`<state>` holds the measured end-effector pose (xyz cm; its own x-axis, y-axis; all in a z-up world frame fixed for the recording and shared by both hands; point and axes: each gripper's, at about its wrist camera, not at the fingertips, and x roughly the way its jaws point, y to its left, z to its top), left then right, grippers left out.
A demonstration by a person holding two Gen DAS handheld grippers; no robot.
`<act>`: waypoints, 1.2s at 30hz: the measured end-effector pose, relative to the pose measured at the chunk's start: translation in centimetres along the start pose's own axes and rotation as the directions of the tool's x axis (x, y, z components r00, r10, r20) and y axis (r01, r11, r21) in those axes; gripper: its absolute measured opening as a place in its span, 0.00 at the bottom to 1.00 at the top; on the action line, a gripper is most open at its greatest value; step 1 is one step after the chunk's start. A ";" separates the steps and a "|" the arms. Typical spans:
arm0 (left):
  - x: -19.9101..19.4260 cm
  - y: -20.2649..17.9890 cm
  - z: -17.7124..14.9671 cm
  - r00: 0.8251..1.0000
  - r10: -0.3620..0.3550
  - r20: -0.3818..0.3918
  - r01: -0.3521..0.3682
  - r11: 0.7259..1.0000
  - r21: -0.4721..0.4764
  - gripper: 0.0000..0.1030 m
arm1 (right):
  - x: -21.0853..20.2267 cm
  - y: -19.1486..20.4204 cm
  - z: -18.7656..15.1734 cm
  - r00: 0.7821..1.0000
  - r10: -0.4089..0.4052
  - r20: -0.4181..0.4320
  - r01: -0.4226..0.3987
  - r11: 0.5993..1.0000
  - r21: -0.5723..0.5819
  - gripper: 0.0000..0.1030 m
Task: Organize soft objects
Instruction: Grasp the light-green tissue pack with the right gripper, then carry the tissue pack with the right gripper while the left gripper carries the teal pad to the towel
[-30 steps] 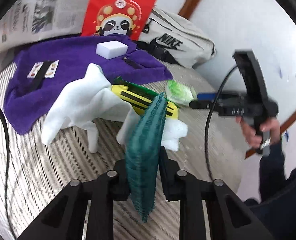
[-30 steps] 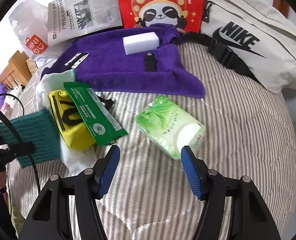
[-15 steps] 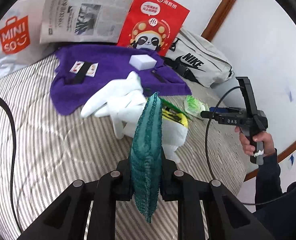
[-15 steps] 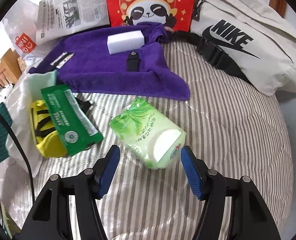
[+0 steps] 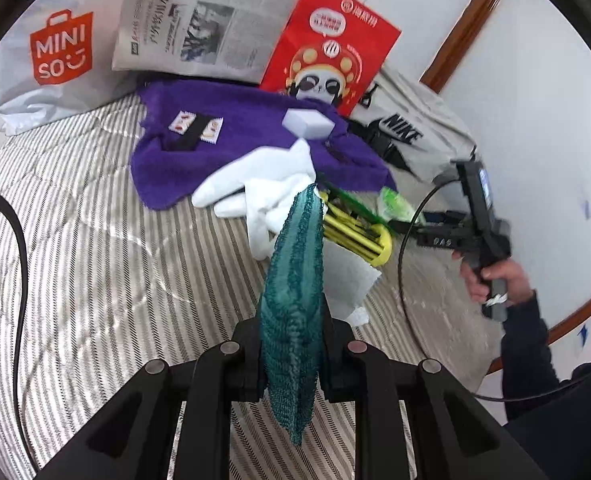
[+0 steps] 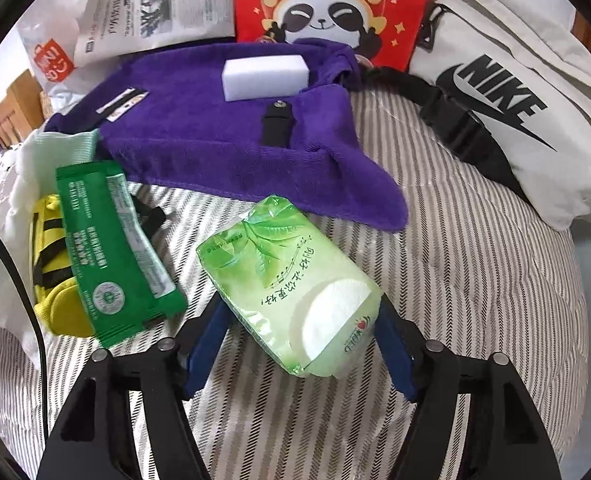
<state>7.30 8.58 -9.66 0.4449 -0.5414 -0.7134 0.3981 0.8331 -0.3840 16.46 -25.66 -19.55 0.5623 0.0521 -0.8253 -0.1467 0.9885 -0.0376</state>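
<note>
teal cloth (image 5: 293,292) in clamped left hand-held gripper (image 5: 291,354)

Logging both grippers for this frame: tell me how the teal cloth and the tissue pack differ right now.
The teal cloth is clamped in the shut left gripper and hangs in the air; the tissue pack lies on the striped bedding between the open right gripper's fingers. The cloth is a limp, dark knit; the pack is a plump block in glossy light-green wrap. Both are soft and green-toned.
</note>
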 end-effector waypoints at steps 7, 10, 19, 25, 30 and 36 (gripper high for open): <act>-1.4 1.3 0.6 0.999 0.023 0.033 -0.022 0.999 -0.030 0.18 | -2.3 1.2 -0.6 0.999 0.027 0.030 -0.027 1.000 0.001 0.66; -1.7 1.8 0.7 0.998 0.010 0.056 -0.006 0.998 -0.064 0.18 | -3.6 1.2 -0.5 0.998 0.047 0.047 -0.048 0.999 0.016 0.66; -3.9 0.5 1.5 0.990 -0.048 0.129 0.053 0.998 -0.041 0.18 | -6.2 1.0 0.6 0.994 0.049 0.099 -0.053 0.998 0.037 0.66; -5.7 0.3 2.3 0.986 -0.001 0.168 0.006 1.000 -0.028 0.18 | -6.7 1.7 1.5 0.993 0.049 0.110 -0.052 0.998 0.027 0.66; -6.1 -0.9 2.8 0.986 -0.026 0.164 0.023 1.000 0.021 0.18 | -7.2 2.4 2.3 0.988 0.081 0.132 -0.085 0.996 0.018 0.66; -2.3 -2.4 2.7 0.992 -0.094 0.086 0.091 0.995 0.037 0.18 | -7.7 4.0 2.5 0.981 0.137 0.137 -0.138 0.990 0.000 0.66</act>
<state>7.48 7.50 -5.47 0.4724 -0.6253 -0.6212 0.4668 0.7753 -0.4254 13.58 -21.80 -11.97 0.6433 0.2058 -0.7374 -0.2233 0.9718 0.0764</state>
